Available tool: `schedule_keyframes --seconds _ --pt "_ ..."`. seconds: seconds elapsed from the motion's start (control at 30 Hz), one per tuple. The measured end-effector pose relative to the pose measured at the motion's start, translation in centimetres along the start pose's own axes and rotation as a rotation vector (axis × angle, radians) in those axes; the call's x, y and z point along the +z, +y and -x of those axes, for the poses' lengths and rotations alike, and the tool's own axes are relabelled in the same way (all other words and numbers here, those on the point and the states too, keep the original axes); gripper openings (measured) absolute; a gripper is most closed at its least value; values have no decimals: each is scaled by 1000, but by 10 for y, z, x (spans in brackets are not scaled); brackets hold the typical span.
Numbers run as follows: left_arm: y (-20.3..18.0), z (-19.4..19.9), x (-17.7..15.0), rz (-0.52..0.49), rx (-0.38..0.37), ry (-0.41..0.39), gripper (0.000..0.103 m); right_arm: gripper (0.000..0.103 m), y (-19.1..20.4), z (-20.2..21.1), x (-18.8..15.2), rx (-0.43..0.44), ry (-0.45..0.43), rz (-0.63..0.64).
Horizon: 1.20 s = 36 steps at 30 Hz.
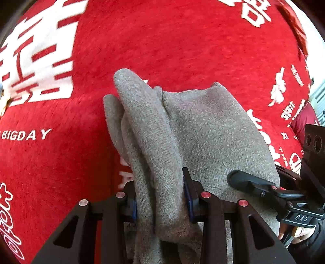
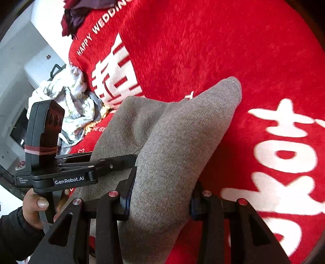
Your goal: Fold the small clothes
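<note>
Nearest the left wrist camera, the left gripper [image 1: 162,203] has its 2 blue-padded fingers [image 1: 187,195] clamped on a bunched fold of the grey garment [image 1: 182,132], which hangs up off the red blanket [image 1: 182,40] and drapes forward past the pads. In the same view the right gripper [image 1: 243,182] comes in from the right edge, its black finger lying against the garment's right side, with a bare hand [image 1: 298,231] just behind it at the lower right.

From the right wrist camera, the right gripper [image 2: 160,201] is likewise closed on the grey garment [image 2: 182,142], the cloth filling the gap between its 2 pads and rising to a rounded tip beyond them. Just left of it, the left gripper [image 2: 121,162] reaches in level with the cloth, its finger touching the garment's left fold; a hand [image 2: 34,207] in a dark sleeve grips its handle at the lower left.

Beyond the garment, the red blanket [image 2: 223,40] with white lettering spreads to the frame edges. Near the blanket's far left edge lies a heap of pale patterned clothes [image 2: 69,97], and a dark red and purple pile [image 2: 77,14] sits at its far corner.
</note>
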<state>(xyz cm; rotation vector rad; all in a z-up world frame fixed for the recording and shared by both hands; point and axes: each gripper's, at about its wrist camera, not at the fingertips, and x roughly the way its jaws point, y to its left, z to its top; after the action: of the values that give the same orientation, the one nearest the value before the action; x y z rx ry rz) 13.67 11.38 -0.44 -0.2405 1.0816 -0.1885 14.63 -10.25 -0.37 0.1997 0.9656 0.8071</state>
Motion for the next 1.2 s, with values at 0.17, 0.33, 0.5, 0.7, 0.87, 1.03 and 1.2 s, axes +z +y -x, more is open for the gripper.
schedule_keyframes --seconds 0.17,0.33,0.5,0.7,0.87,1.03,1.2 --pt "-46 11 -4 -37 -29 -8 35 44 -8 50 -13 -37 -56 -2" --pt "-85 23 -15 -53 -51 -3 35 43 -16 91 -31 -58 -81 -12" --pt "-108 29 -33 -44 -66 18 35 43 -20 117 -54 -65 -87 -20" --pt "-116 25 -66 -35 -52 43 35 44 -21 122 -87 -55 -61 -38" --pt "-104 0 -94 17 -57 84 35 43 -31 104 -113 -60 -11 -65" --pt "-76 -21 -112 97 -118 99 60 44 -57 88 -140 -70 25 -149" --pt "-56 -29 -115 167 -191 118 68 48 -62 88 -146 -61 9 -183"
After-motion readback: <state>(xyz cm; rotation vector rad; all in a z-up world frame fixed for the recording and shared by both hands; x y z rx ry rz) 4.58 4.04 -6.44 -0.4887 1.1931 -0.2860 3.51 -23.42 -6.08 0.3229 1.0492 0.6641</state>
